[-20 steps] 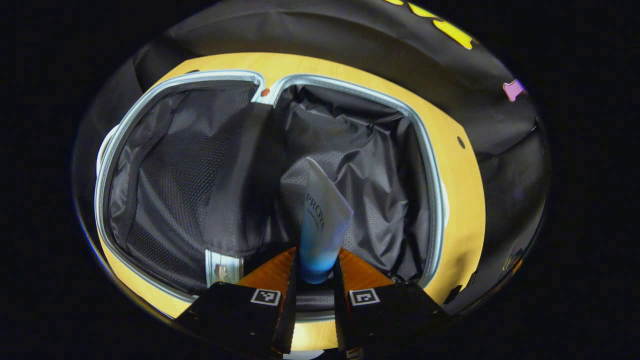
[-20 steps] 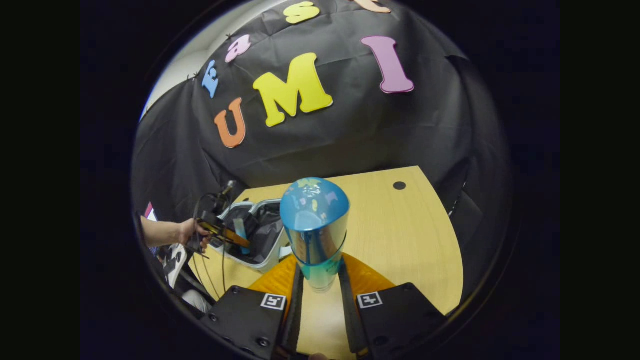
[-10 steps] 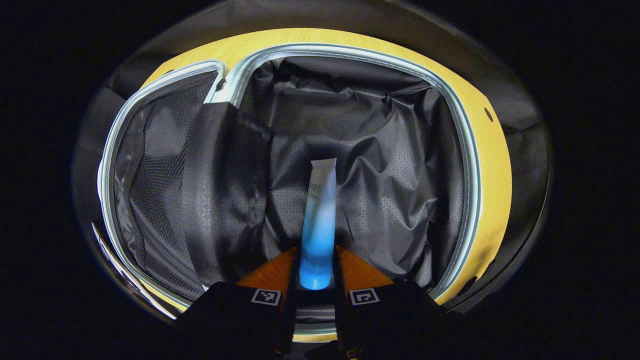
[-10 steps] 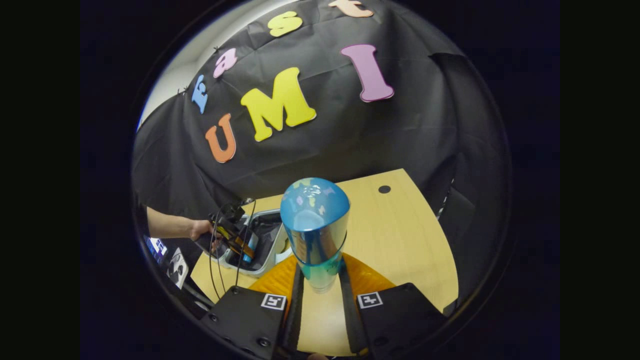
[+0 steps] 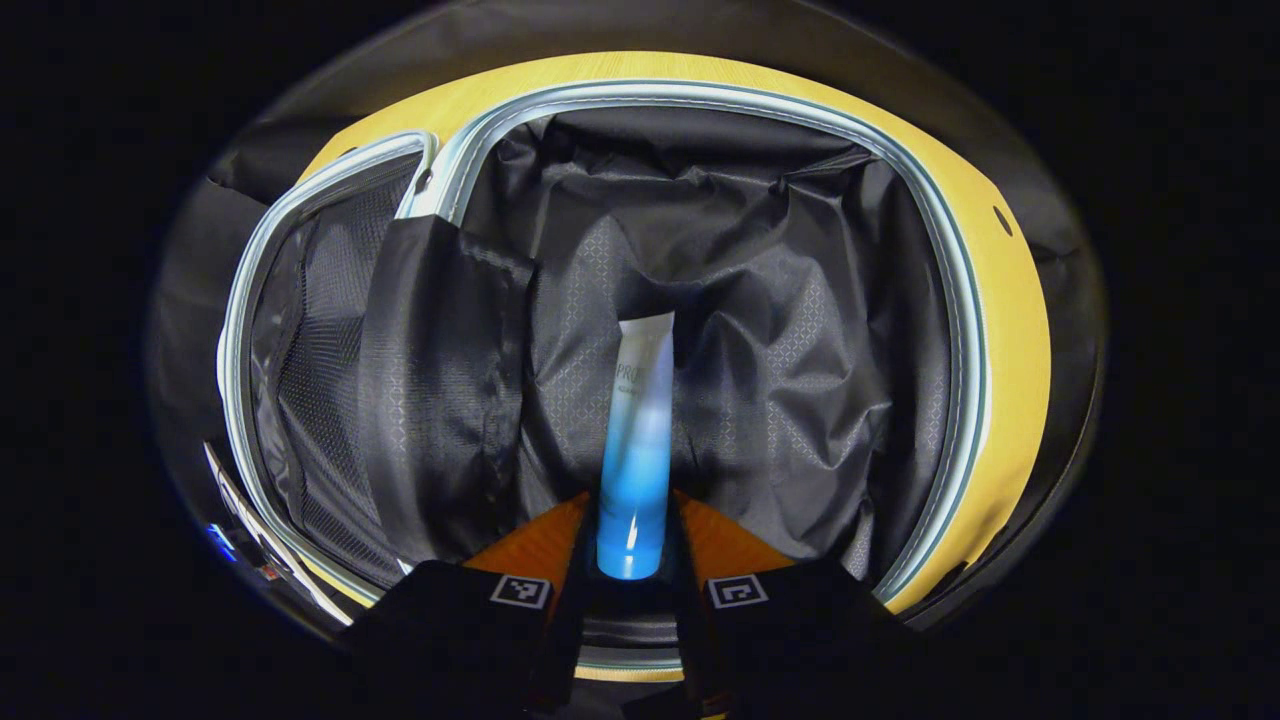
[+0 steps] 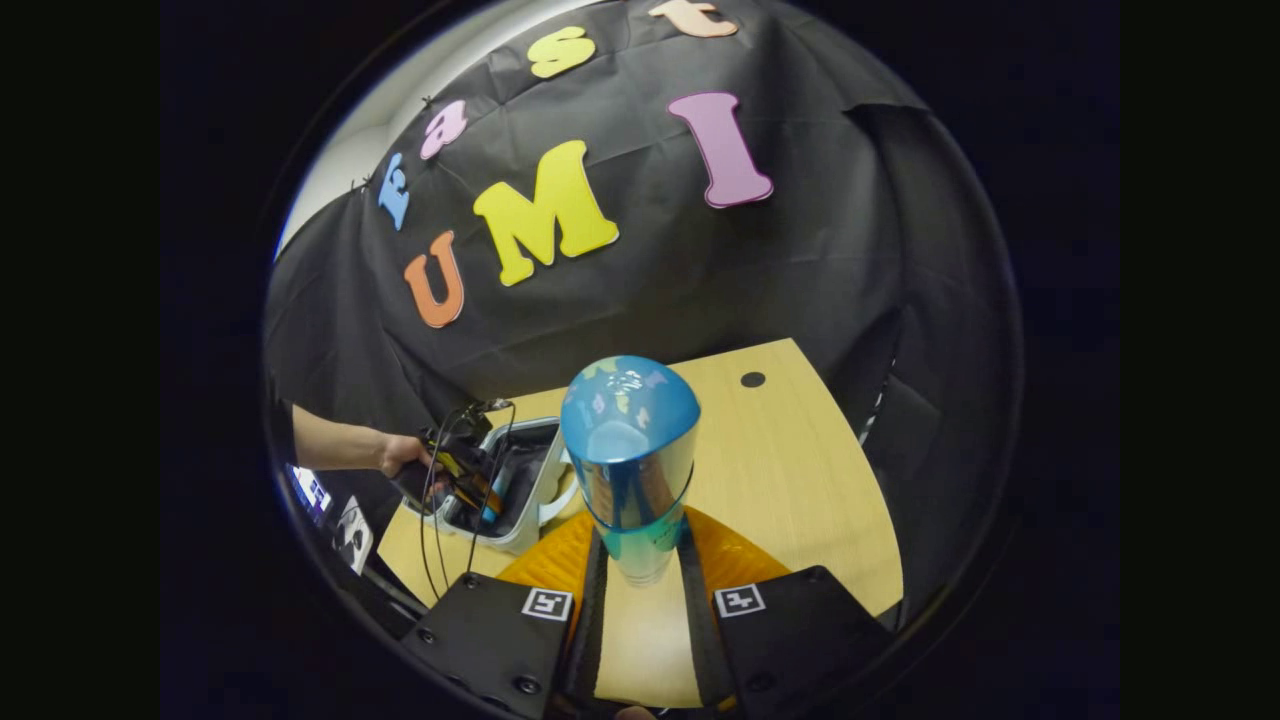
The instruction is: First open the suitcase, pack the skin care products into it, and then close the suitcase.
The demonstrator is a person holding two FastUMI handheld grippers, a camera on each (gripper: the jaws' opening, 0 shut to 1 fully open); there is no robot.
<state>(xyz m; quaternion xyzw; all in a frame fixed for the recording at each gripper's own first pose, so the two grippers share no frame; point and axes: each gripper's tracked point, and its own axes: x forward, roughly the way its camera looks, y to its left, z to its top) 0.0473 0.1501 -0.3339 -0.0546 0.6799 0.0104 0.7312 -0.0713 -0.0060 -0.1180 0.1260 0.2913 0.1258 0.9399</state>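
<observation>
**Both grippers hold skin care items over and beside the open suitcase**

In the left gripper view, the left gripper [image 5: 632, 545] is clamped on a blue-to-white squeeze tube [image 5: 637, 440], both fingers pressing its blue cap end. The tube points forward, its flat white crimped end over the crumpled black lining of the suitcase [image 5: 960, 300], which lies open on the wooden table [image 5: 1010, 340]. The tube sits over the right-hand half; whether its tip touches the lining cannot be told. The other half, to the left, has a mesh divider [image 5: 320, 380] with a black fabric flap [image 5: 440, 380] lying across the hinge side. A pale grey rim runs around both halves.

In the right gripper view, the right gripper [image 6: 640, 560] is closed on a shiny blue bottle [image 6: 630, 450], fingers pressing its lower part from either side, the domed blue top facing the camera. It hangs above bare tabletop [image 6: 800, 470]. Farther left, a hand [image 6: 400, 455] holds the left gripper [image 6: 470, 490] tilted down into the suitcase [image 6: 530, 500], with the tube [image 6: 492, 500] between its fingers and cables trailing from it.
</observation>
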